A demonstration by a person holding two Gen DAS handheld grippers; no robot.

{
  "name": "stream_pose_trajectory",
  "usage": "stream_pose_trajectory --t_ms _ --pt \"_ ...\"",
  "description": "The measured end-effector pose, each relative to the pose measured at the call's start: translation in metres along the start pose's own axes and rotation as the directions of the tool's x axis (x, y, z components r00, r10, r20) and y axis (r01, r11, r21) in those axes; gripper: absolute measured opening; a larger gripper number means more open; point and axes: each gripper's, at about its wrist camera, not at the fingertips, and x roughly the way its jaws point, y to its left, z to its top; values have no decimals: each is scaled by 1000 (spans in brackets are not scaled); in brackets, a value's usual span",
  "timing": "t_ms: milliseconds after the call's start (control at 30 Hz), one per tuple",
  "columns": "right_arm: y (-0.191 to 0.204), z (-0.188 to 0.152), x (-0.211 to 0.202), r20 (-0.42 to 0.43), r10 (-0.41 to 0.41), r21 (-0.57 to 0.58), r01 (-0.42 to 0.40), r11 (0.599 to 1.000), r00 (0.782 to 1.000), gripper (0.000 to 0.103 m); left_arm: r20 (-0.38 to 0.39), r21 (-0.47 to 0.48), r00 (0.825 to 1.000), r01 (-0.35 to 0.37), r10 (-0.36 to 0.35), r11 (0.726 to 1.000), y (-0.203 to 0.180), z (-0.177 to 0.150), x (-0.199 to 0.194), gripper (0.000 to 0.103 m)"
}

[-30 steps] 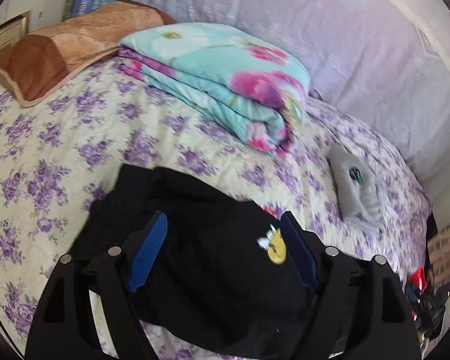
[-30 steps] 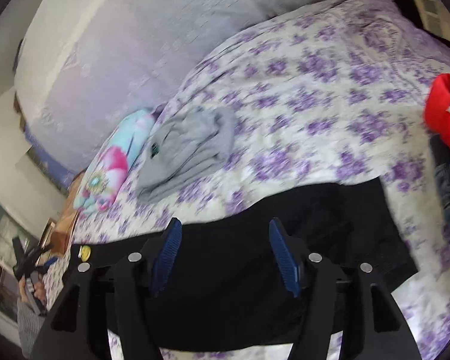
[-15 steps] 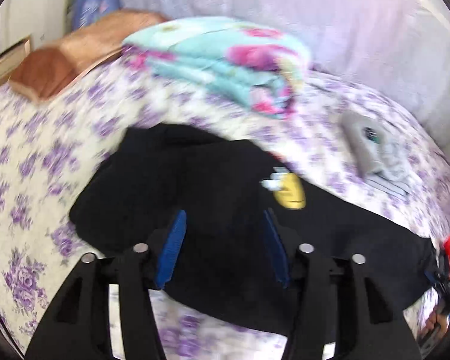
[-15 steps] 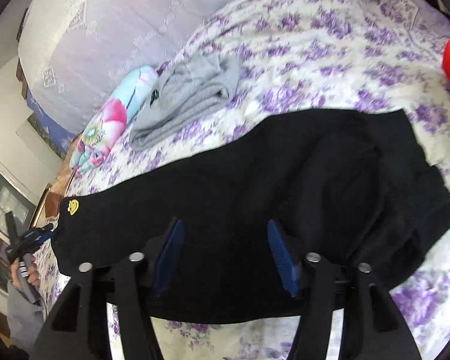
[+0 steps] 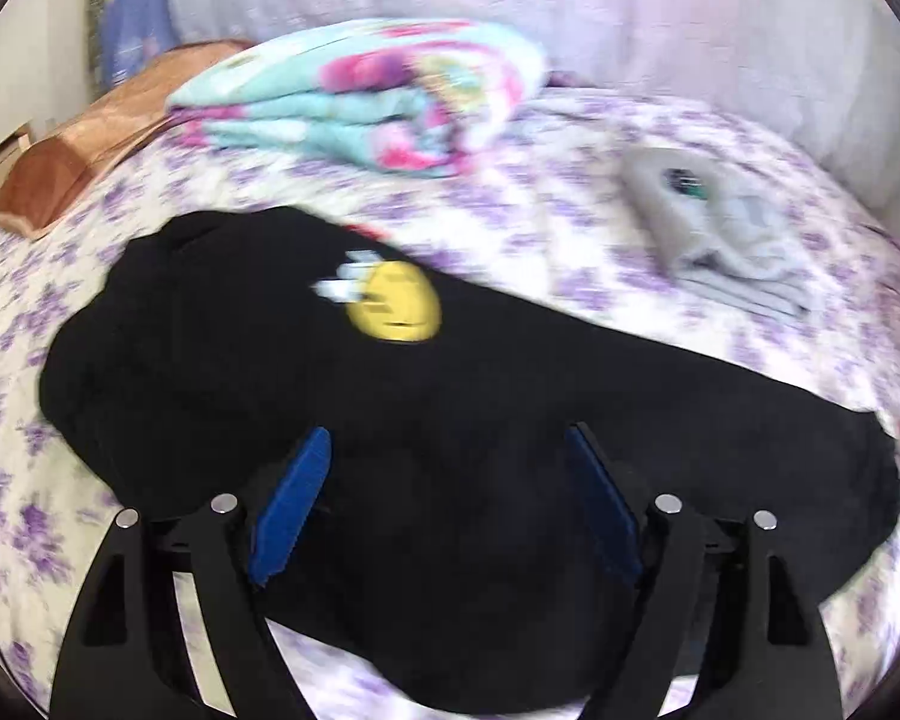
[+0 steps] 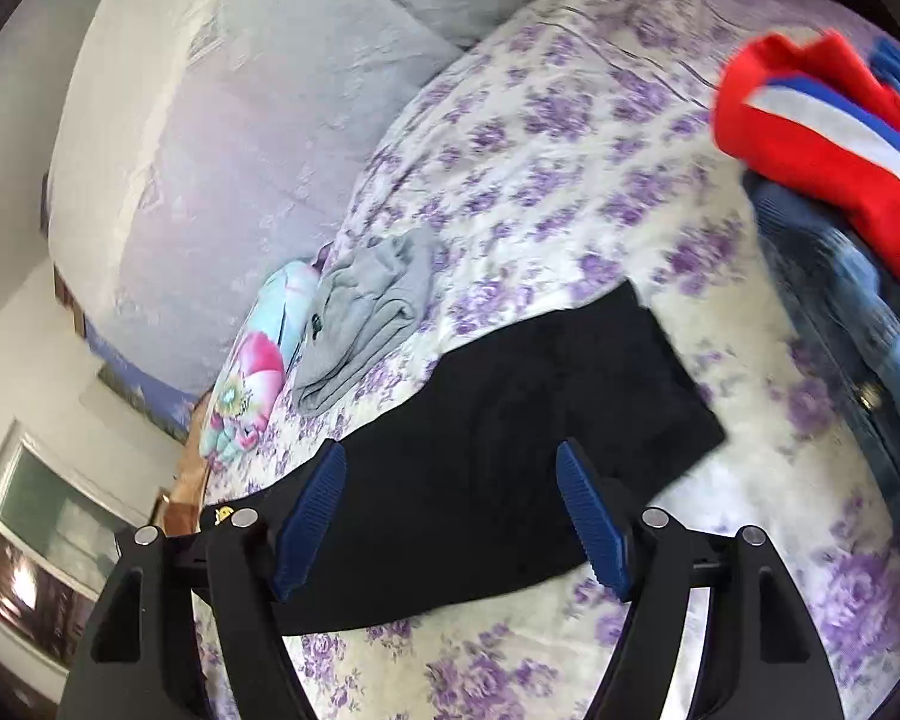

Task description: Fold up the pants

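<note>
Both my grippers have just been opening. My left gripper [image 5: 450, 504] stands wide over the black pants [image 5: 390, 420], and my right gripper [image 6: 450, 510] stands wide over their other end [image 6: 510, 420]; cloth lies under both, not pinched. The pants lie stretched across the flowered bedspread [image 5: 510, 228]. If I pinch only the top layer, I think the fold will drag crooked or bunch. The yellow patch [image 5: 393, 309] is smeared by blur. Beyond it, the grey folded garment [image 5: 714, 240] and the floral blanket [image 5: 360, 102] sit well apart. In the right view the red cloth [image 6: 810, 138] is cut off.
</note>
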Motion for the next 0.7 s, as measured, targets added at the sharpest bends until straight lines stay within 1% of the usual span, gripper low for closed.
stream_pose_trajectory --t_ms 67,133,200,267,300,367,433,467,500,533,567,600,633,667,700 --pt "-27 -2 -4 -17 26 109 -24 994 1000 73 22 33 997 78 -79 996 -22 -13 -10 86" --pt "-44 -3 -4 -20 59 189 -54 981 998 72 31 58 988 147 -149 987 -41 -24 -11 86" --pt "-50 -2 -1 -21 71 223 -65 973 997 71 5 80 980 197 -198 977 -58 -33 -1 87" --pt "-50 -3 5 -19 55 225 -49 973 998 71 -50 91 977 210 -206 973 -68 -44 14 87" --pt "-48 -3 11 -21 42 220 -36 975 999 72 -66 97 978 204 -198 974 -70 -50 21 87" --pt "-46 2 24 -26 17 222 -11 975 1000 73 -63 142 984 175 -167 974 -76 -59 28 89" --pt "-44 13 40 -27 -5 245 11 969 1000 76 -73 181 987 155 -144 971 -83 -62 33 94" --pt "-40 18 47 -14 -10 255 13 967 1000 83 -73 191 988 151 -140 970 -86 -66 31 97" --pt "-36 22 53 -3 -11 248 11 969 1000 87 -73 200 988 147 -135 969 -89 -69 31 98" --pt "-30 23 59 5 -11 218 9 976 1000 87 -71 204 989 143 -131 968 -89 -70 30 98" --pt "-29 21 62 12 -22 183 20 983 1000 79 -70 202 989 145 -133 969 -90 -71 31 98" --pt "-27 17 64 11 -50 147 48 988 999 53 -70 198 988 149 -138 969 -88 -71 32 98" --pt "-30 14 67 -7 -35 143 36 989 999 37 -70 194 988 152 -141 969 -86 -71 34 98" --pt "-37 11 67 -12 -1 173 3 985 1000 26 -69 192 988 152 -141 970 -87 -73 34 98" --pt "-41 11 61 16 18 199 -21 980 1000 25 -69 193 988 150 -139 970 -88 -73 34 98"
